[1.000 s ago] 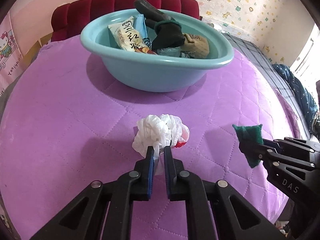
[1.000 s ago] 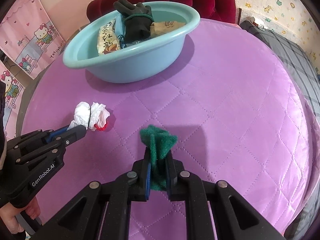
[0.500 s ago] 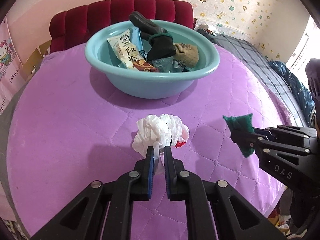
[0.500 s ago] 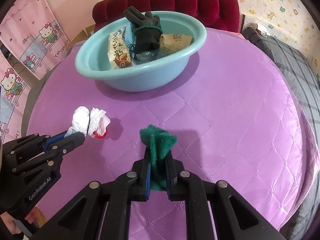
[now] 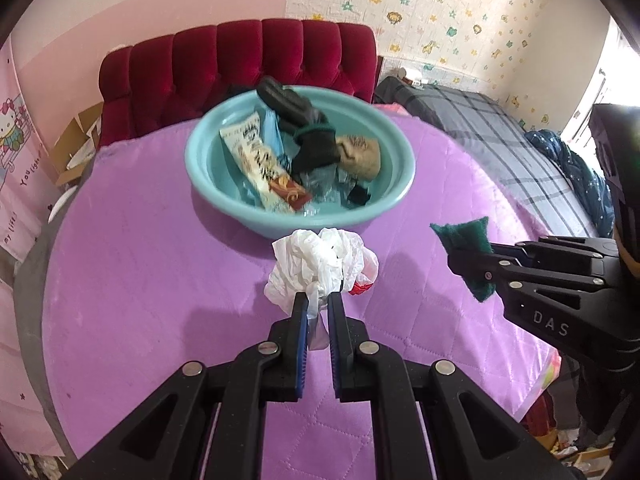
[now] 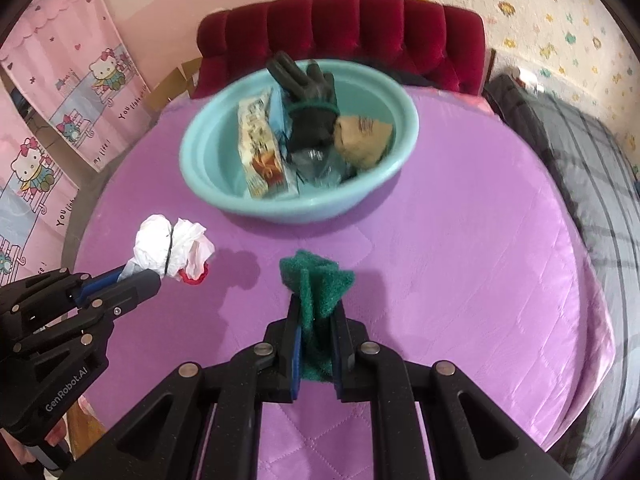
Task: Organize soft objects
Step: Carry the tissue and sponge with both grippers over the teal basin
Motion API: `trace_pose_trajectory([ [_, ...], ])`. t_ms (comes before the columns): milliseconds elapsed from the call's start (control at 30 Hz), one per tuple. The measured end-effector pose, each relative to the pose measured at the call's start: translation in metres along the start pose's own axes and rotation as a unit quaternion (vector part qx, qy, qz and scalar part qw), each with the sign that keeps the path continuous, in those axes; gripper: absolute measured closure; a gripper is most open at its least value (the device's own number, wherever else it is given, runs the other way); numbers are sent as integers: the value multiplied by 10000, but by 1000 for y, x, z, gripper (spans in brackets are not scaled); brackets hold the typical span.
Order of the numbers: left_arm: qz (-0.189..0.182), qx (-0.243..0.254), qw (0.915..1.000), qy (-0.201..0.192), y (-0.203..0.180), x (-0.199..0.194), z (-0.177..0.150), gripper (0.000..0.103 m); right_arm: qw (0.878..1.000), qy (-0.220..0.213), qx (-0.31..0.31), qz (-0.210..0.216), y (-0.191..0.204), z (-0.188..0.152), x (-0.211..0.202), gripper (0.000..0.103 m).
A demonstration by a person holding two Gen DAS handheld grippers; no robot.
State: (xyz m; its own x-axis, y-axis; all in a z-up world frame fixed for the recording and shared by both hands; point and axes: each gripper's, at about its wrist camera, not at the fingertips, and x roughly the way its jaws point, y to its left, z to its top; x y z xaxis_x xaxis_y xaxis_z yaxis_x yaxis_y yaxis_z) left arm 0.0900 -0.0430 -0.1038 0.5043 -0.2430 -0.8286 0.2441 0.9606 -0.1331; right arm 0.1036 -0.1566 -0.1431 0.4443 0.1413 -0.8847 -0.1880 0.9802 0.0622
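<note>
Left gripper [image 5: 317,307] clamped on white plastic bag [image 5: 316,264], right gripper [image 6: 316,322] on seemingly green scouring pad [image 6: 316,284], above purple table [image 6: 460,264].

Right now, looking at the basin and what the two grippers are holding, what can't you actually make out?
- Basin bottom, both views: covered by the black glove, snack packet and tan bag.
- Packet lettering: motion-blurred.
- Green scouring pad, lower part: hidden between the right gripper fingers.
- White plastic bag red print: folded under.
</note>
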Motion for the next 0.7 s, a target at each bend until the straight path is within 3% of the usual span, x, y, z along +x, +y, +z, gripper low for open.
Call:
trace_pose_trajectory([
  [300,-63,77,9996,-258,2,-19,34,93,9995,-235,-139,148,0,36,-26,92],
  [700,-3,66,9993,-373,13,-4,80,93,9978,-585,-161,273,-3,95,-39,92],
])
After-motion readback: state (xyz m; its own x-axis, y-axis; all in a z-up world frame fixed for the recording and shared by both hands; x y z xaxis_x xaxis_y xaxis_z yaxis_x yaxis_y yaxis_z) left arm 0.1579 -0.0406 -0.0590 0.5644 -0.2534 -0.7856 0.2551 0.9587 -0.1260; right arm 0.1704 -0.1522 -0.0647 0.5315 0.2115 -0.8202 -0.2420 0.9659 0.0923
